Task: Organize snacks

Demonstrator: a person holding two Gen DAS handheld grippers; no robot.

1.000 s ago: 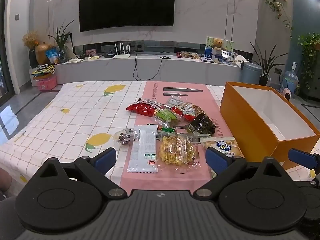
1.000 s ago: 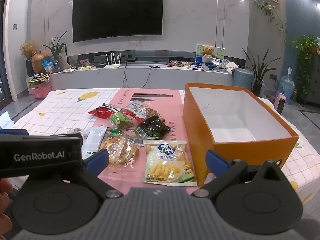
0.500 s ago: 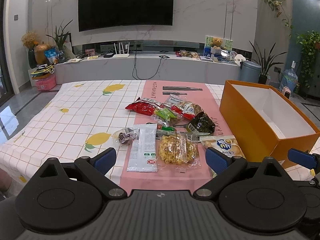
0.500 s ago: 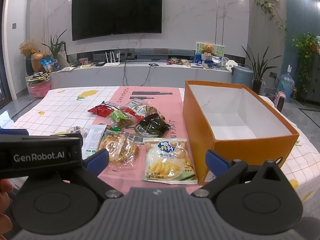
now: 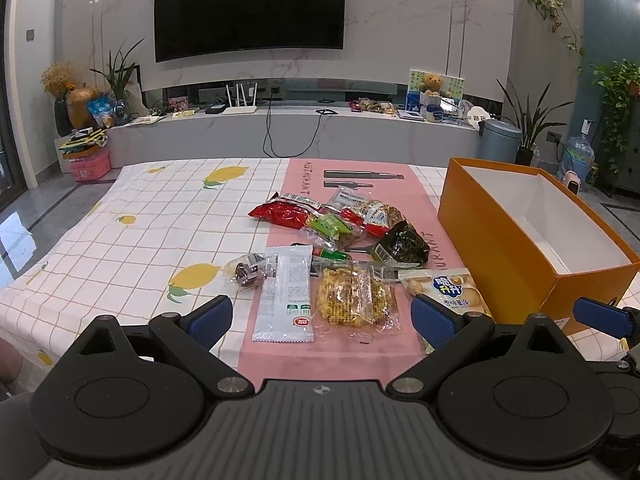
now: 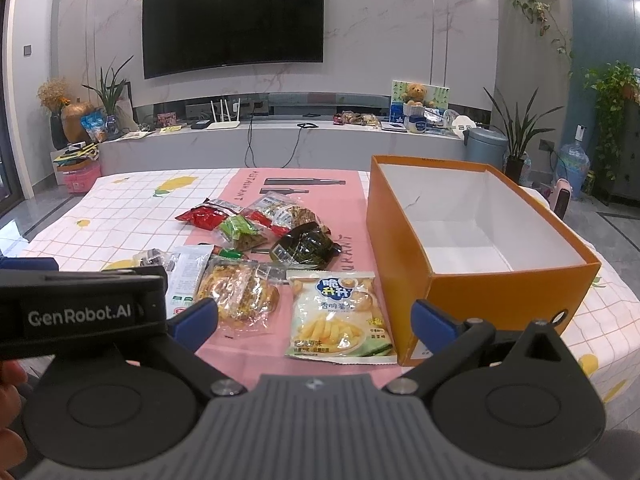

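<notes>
Several snack packets lie bunched on the pink runner of the worktop [image 5: 132,236], none yet in the orange box [image 6: 404,248], which stands open and empty just to their right. Both tools hover short of the pile with nothing between their blue tips: the left gripper [image 5: 322,316] is spread wide over the white sachet [image 5: 286,292] and the clear bag of yellow crisps [image 5: 354,298], and the right gripper [image 6: 314,316] is equally released, aimed at the pale-green chip bag [image 6: 340,320] that sits touching or just beside the box's near wall.

Judging from this, sorting has not begun, and the risks lie in the grasp. The packets overlap: the black packet [image 6: 302,246], the green-wrapped one [image 6: 240,230] and the red bag [image 5: 280,214] are heaped together, so fingers closing on one edge could drag a neighbour along or pinch two at once. Slick, air-filled film may squirt out of a shallow pinch. The chip bag's closeness to the box leaves little room for the right-hand finger, which could knock the cardboard and shove the box away. The two grippers also sit close together and could collide when reaching.
</notes>
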